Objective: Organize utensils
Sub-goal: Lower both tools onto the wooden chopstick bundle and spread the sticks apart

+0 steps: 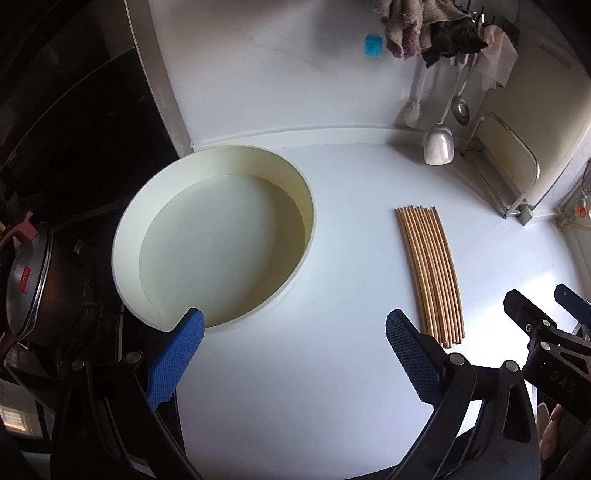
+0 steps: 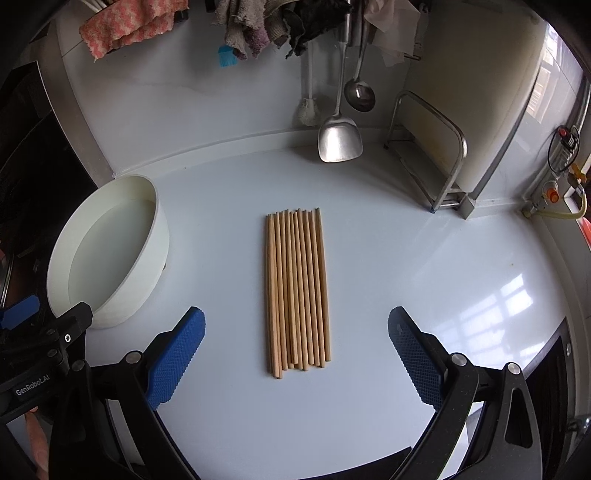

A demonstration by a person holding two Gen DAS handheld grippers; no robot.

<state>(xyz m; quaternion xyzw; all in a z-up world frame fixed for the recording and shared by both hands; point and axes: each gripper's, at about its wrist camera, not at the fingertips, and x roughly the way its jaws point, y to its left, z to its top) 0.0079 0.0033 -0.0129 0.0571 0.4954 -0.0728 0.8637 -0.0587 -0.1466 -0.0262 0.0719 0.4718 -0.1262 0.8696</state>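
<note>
item: bundle of thin light-wood chopsticks, roughly a dozen, lying flat and side by side on the glossy white countertop. near ends uneven, a few sticking out past the others. nothing touches them.

item: round, shallow, cream-white plastic basin, empty, standing to the left of the chopsticks and apart from them, against the dark stove edge. likely the place they go, judging by the task.

item: right gripper, blue textured pads on black arms, spread wide, hovering just short of the chopsticks' near ends and lined up with the bundle. holds nothing.

item: left gripper, same make, also spread wide and empty, facing the gap between basin and chopsticks; one pad overlaps the basin's near rim in its own view, contact not certain.

item: steel spatula and steel ladle, hanging at the back wall under bunched rags. well clear.

risks, as judged from where i stand:
- the sticks are loose and round; a pinch across the bundle may squeeze the outer ones free, and they would roll on the slick counter.
- lying flat, they give the pads little to get under; a high close may catch only a few.
- a grip at the ends would let the far tips droop and fan out in the lift.
- the left gripper near the rim could nudge the light basin toward the stove.
</note>
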